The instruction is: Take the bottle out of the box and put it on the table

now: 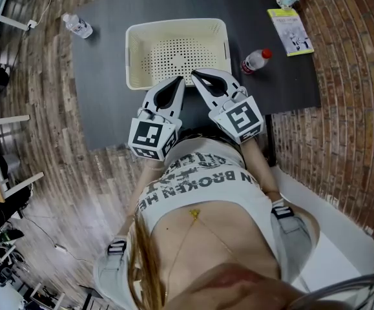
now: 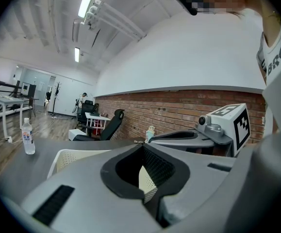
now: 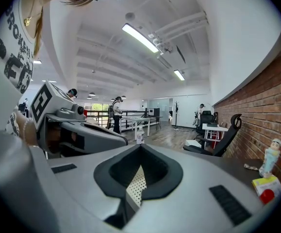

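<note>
Dark tabletop (image 1: 109,102) on a brick-patterned floor, and the white perforated box (image 1: 132,57) sits mid-table with nothing visible inside it. The red-capped bottle (image 1: 256,60) lies on its side on the table, just beside the box's right wall. A second, clear bottle (image 1: 77,26) stands upright near the far left corner.

The left gripper (image 1: 181,80) and the right gripper (image 1: 195,75) hover side by side at the box's near rim. Both have their jaws pressed together and nothing between them.

By the look of it, the lift-out is done and the hands are parked. If either gripper reaches again, it should open its jaws before going in and come at the red-capped bottle across its body, since a bottle on its side can roll.

The red-capped bottle is not far from the table's right edge, with a booklet (image 1: 290,31) beyond it. The wide bare strip left of the box offers the safer room to move.
</note>
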